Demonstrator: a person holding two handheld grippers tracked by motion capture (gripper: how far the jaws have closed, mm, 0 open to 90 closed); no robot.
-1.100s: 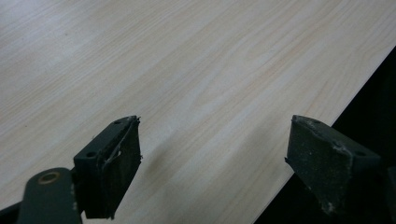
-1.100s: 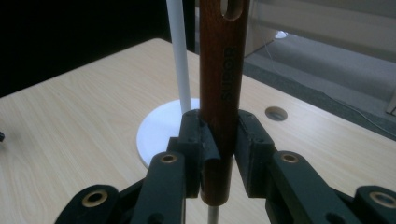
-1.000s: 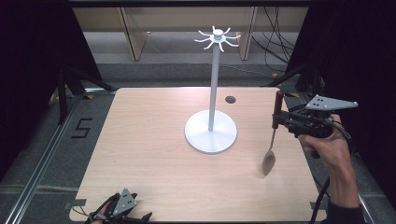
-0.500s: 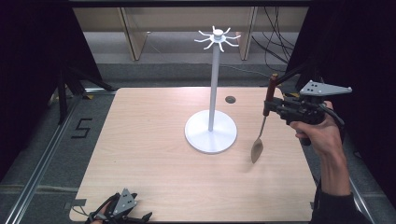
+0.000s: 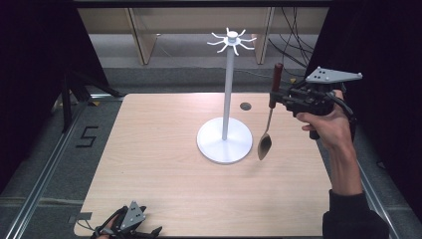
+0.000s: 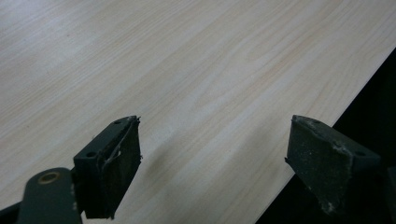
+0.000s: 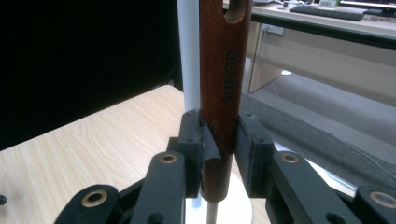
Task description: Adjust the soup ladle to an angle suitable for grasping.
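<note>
The left gripper (image 5: 130, 225) is seen at the table's (image 5: 149, 164) near edge, its jaws spread wide with bare wood between them. Farther off, on the right side, the right gripper (image 5: 276, 97) is held above the tabletop by the right hand (image 5: 326, 124), jaws pinched on the brown wooden handle of the spoon (image 5: 269, 117). The spoon is carried upright, bowl hanging down, clear of the table, just beside the white hook stand (image 5: 226, 99). The hooks at the stand's top are seen beyond.
</note>
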